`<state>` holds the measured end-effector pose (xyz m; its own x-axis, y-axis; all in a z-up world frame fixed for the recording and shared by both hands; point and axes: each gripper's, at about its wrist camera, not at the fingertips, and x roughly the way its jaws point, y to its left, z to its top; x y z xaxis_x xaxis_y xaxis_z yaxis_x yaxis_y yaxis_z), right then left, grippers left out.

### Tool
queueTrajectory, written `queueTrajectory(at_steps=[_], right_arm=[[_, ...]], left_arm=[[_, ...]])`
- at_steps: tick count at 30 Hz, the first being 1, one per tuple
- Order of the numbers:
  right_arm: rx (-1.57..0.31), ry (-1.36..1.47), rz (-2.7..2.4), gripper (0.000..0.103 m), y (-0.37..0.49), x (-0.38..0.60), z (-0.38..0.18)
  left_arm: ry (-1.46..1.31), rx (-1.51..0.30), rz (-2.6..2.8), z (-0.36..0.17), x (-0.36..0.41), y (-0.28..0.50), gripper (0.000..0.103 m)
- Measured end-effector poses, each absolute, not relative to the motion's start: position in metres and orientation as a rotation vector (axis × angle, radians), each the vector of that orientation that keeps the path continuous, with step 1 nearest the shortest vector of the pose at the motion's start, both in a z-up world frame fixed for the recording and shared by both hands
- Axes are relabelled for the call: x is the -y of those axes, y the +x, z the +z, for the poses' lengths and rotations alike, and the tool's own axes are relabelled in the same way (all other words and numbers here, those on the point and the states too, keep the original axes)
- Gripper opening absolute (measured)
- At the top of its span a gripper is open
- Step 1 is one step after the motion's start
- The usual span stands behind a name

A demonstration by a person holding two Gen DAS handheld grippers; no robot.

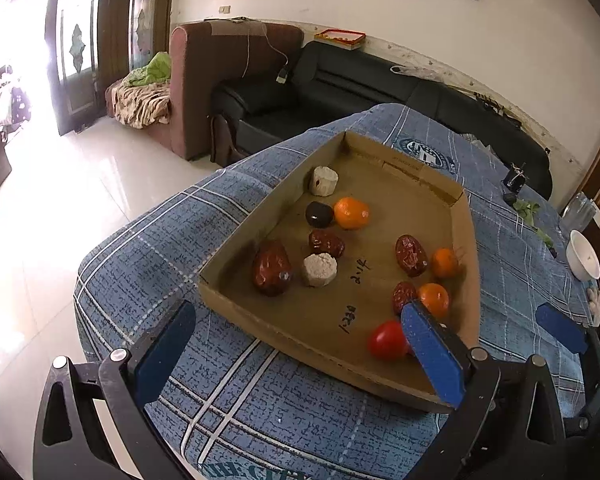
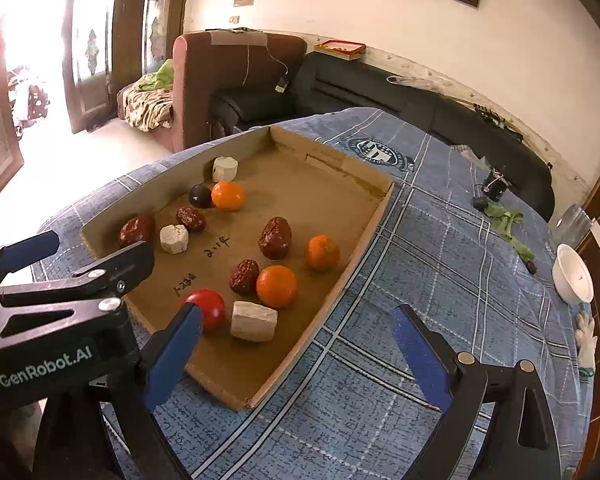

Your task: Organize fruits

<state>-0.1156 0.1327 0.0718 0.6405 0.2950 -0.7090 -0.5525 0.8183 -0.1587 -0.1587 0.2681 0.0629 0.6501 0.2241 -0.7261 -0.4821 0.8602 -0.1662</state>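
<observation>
Left gripper [image 1: 300, 344]: we hold it spread wide, empty, over the tray's near edge.
Right gripper [image 2: 296, 344]: ours too, jaws apart, grasping nothing.
Fruits: we see the tomato [image 2: 208, 308], oranges [image 2: 276, 286] and dates [image 2: 275, 237] scattered in the cardboard tray [image 2: 340, 240].

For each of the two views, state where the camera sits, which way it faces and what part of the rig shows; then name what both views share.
Left wrist: sits on the left tool, looking forward over the tray's near-left corner; its own blue fingers show, the right tool's fingertip at the right edge.
Right wrist: sits on the right tool, looking across the tray's near-right corner; its own fingers show, the left tool at left.
Shared: cardboard tray, red tomato, black sofa.
</observation>
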Motion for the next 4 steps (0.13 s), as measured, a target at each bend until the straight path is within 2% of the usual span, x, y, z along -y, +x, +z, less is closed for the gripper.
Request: queueTrajectory(at_steps=[4], right_arm=[[-0.736,-0.357,0.497,0.098,-0.1131,-0.1259,0.0721]], left_arm=[[-0.364,-0.779,0.413,0.063,-0.2646,-0.1571,0.103]])
